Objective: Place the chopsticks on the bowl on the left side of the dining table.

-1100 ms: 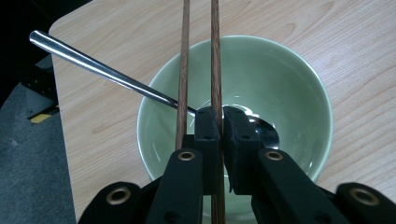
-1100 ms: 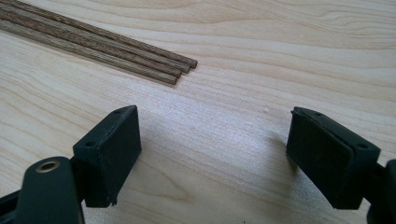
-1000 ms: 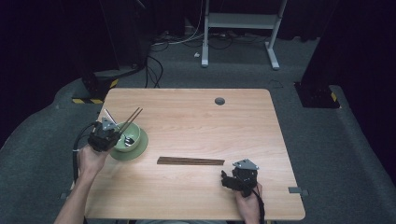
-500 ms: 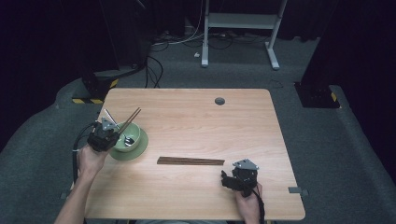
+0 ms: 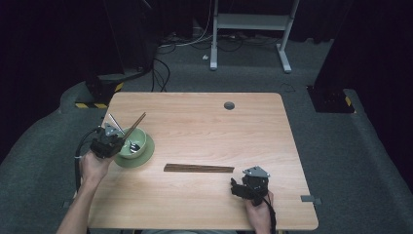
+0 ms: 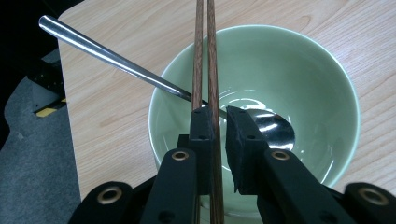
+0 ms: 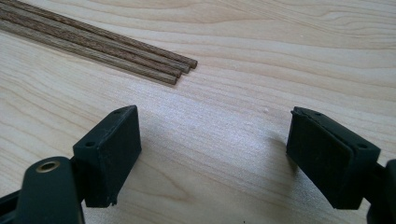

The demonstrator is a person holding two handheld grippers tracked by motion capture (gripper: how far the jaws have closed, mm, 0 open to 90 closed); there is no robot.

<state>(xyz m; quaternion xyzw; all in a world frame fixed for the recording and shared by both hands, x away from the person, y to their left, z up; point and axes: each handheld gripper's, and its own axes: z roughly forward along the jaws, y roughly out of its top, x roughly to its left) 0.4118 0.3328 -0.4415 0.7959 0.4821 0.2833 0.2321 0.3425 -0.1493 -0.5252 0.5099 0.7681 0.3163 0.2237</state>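
A pale green bowl (image 5: 138, 141) (image 6: 299, 79) stands on a green saucer (image 5: 146, 155) near the table's left edge. A metal spoon (image 6: 112, 58) rests in it, handle over the rim. My left gripper (image 5: 114, 141) (image 6: 219, 114) hovers over the bowl with a pair of brown chopsticks (image 5: 136, 124) (image 6: 204, 51) between its jaws. The jaws have just been opening: the sticks lean on one pad and a small gap shows at the other. Several more chopsticks (image 5: 198, 168) (image 7: 107, 46) lie flat mid-table. My right gripper (image 5: 238, 187) (image 7: 233, 135) rests low on the wood just right of them, open and empty.
The wooden table (image 5: 204, 122) has a round cable hole (image 5: 229, 105) near its far edge. Beyond it, on the grey floor, stand a white desk frame (image 5: 248, 22) and loose cables (image 5: 160, 68). A black and yellow striped base (image 5: 97, 92) sits off the far left corner.
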